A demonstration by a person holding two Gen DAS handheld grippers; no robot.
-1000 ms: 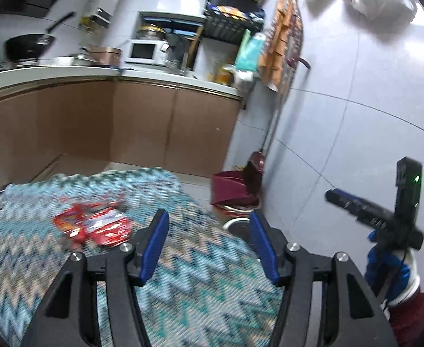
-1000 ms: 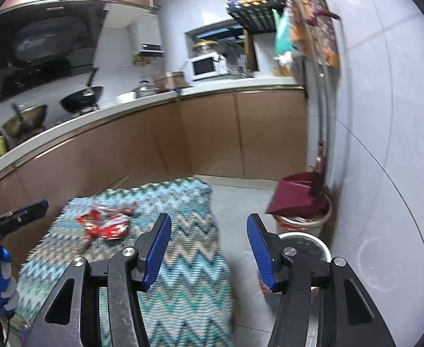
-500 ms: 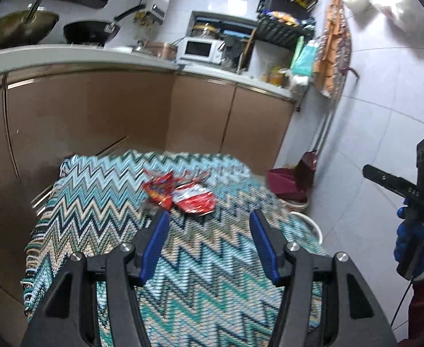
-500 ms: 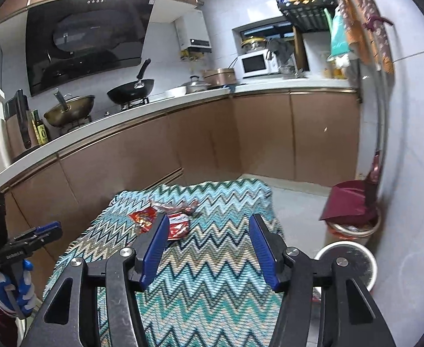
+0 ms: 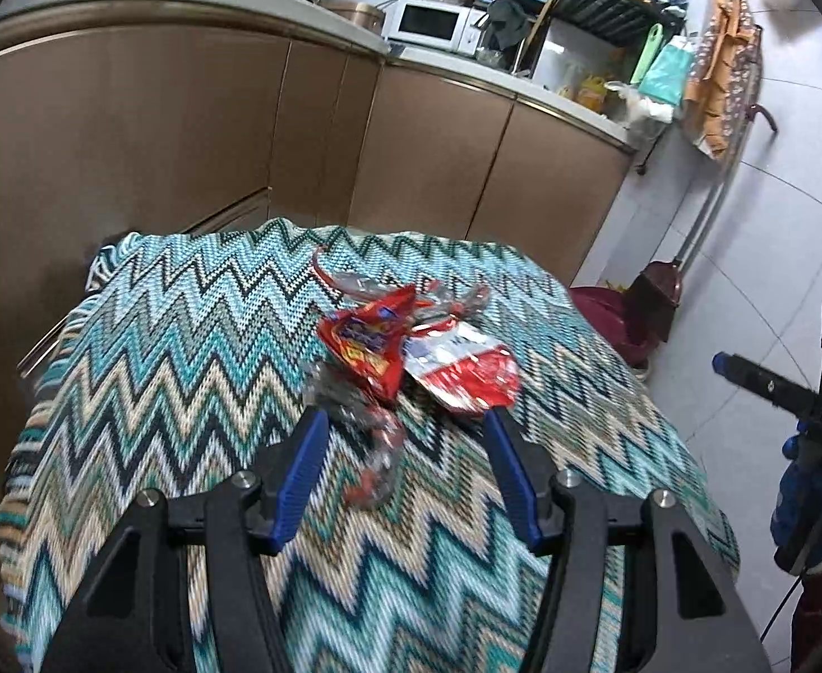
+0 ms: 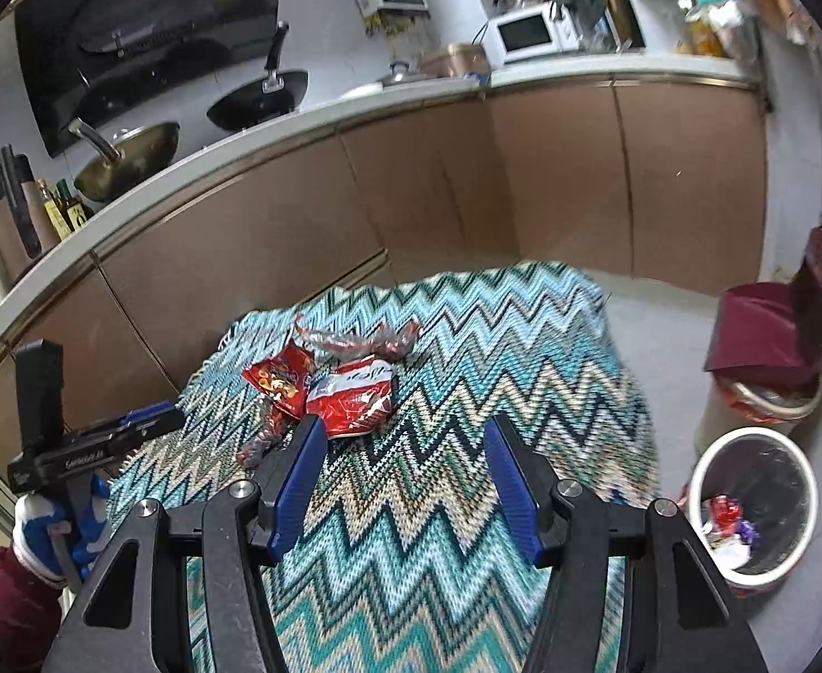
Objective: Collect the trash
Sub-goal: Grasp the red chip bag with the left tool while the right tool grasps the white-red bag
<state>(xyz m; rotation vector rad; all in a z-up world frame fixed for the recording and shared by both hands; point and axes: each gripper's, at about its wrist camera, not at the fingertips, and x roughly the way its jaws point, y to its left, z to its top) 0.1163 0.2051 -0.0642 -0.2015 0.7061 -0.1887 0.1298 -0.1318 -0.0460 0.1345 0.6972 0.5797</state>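
Right gripper (image 5: 770,387), side face, left wrist view: I read the white letters "DAS"; whatever follows is cut off.
Left gripper (image 6: 97,448), side bar, right wrist view: I see white lettering, too small and blurred for me to read.
Red snack wrapper (image 5: 374,345): I note a printed blue and yellow logo, illegible.
Red and white wrapper (image 6: 355,392): I note blue script on the white band, illegible.
Trash bin (image 6: 702,476) contents: I find no readable print.
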